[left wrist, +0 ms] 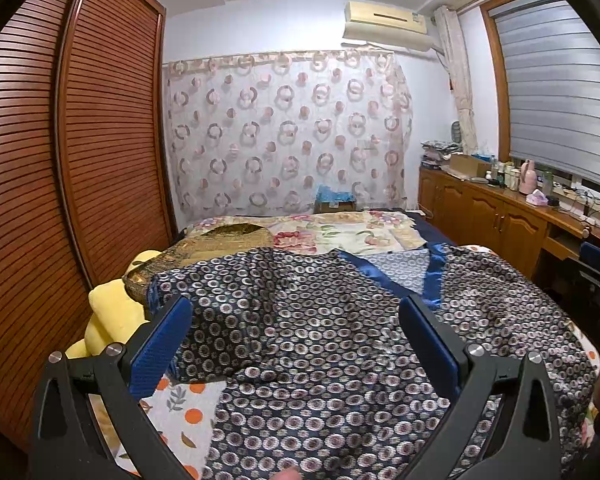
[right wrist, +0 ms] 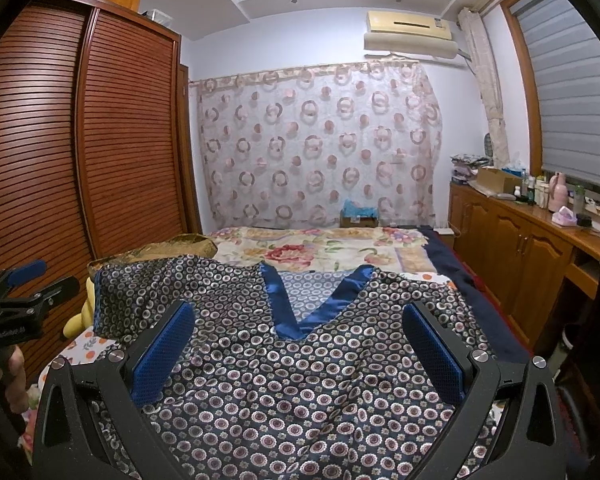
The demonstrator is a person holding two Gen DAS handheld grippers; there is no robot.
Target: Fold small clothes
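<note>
I hold both grippers above the patterned pyjama top (right wrist: 300,380), which lies spread face up on the bed (right wrist: 324,248) with its blue satin V-neck collar (right wrist: 296,312) pointing away from me. The garment is laid flat so that its seams and edges can be read before any fold is started.

My right gripper (right wrist: 300,348) is released — its two blue pads stand wide apart and frame the collar and chest panel, gripping nothing. I judge this centred placement to serve as alignment: the V marks the garment's midline.

My left gripper (left wrist: 296,344) is likewise released, jaws spread, nothing between them. It sits over the left half of the top, near the left sleeve (left wrist: 204,292), which lies partly doubled over the body rather than stretched out. Whether the fingertips touch the fabric cannot be determined from either view.

The sleeve end rests against a gold-brown cushion (left wrist: 220,240), and a yellow plush toy (left wrist: 112,312) lies just beside the bed's left edge. Both crowd the sleeve side, so I judge that a sleeve fold there needs a clean pinch at the cuff or shoulder seam.

The satin-like cloth looks slippery — a shallow grip is likely to slide off. No fold of the body panel is yet visible; the task appears to be at its start.
</note>
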